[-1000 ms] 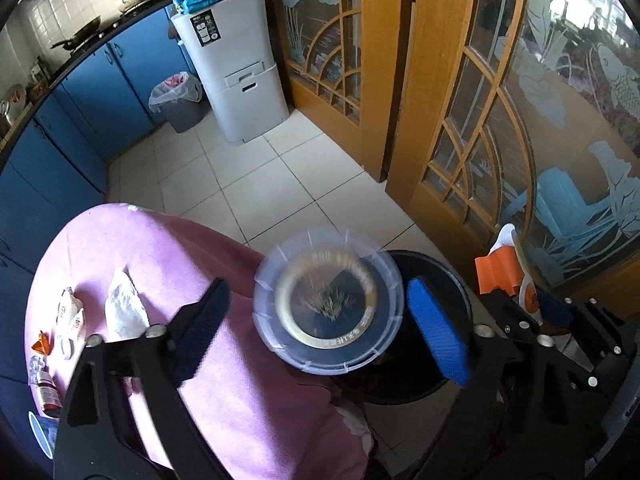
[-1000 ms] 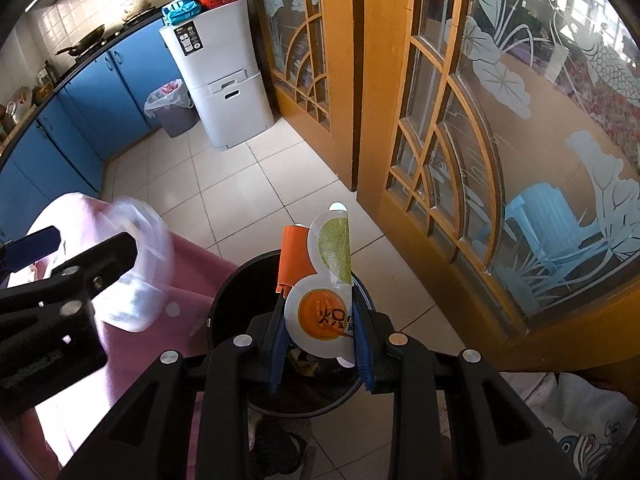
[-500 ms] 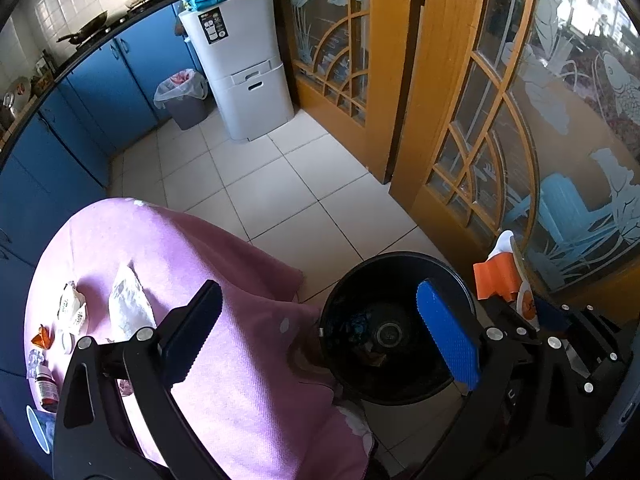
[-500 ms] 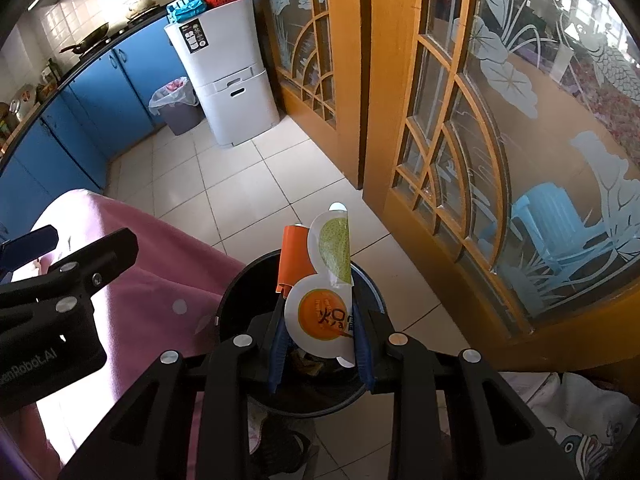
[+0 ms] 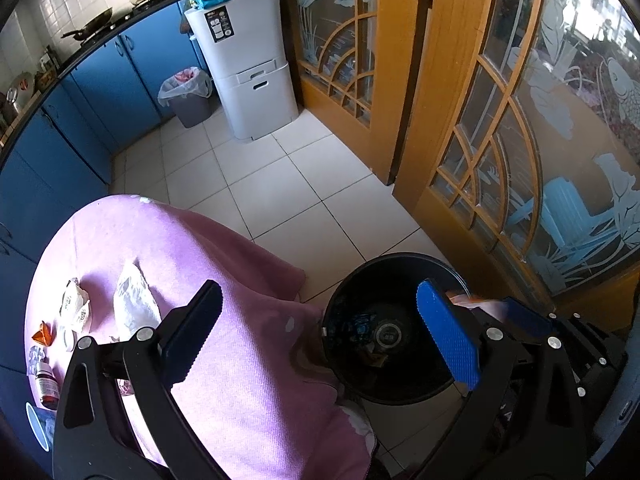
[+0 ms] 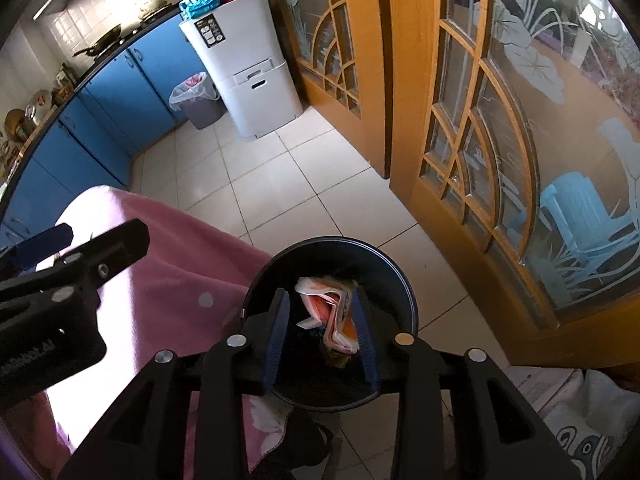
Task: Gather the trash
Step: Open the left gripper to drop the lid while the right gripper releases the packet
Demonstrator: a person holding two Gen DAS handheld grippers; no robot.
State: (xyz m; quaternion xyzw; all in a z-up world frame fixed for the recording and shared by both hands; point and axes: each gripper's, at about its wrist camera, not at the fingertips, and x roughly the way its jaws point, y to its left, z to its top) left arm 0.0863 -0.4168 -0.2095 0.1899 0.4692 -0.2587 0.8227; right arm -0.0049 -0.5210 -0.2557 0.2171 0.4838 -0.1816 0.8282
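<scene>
one orange-and-white wrapper [image 6: 334,316] between the fingers of the right gripper [image 6: 322,334], just spread, pads no longer pressing, right over the black bin [image 6: 394,280]. best to widen further and let it drop inside. left gripper [image 5: 316,330] spread wide, empty, above the pink tabletop [image 5: 240,380].

Your round black plastic bin [image 6: 394,280] looks smooth and glossy; the pink fleecy cloth [image 5: 248,380] over the surface is matt and nubbly; the pale floor tiles [image 5: 280,184] shine; your blue finger pads [image 5: 448,340] are finely ribbed.
</scene>
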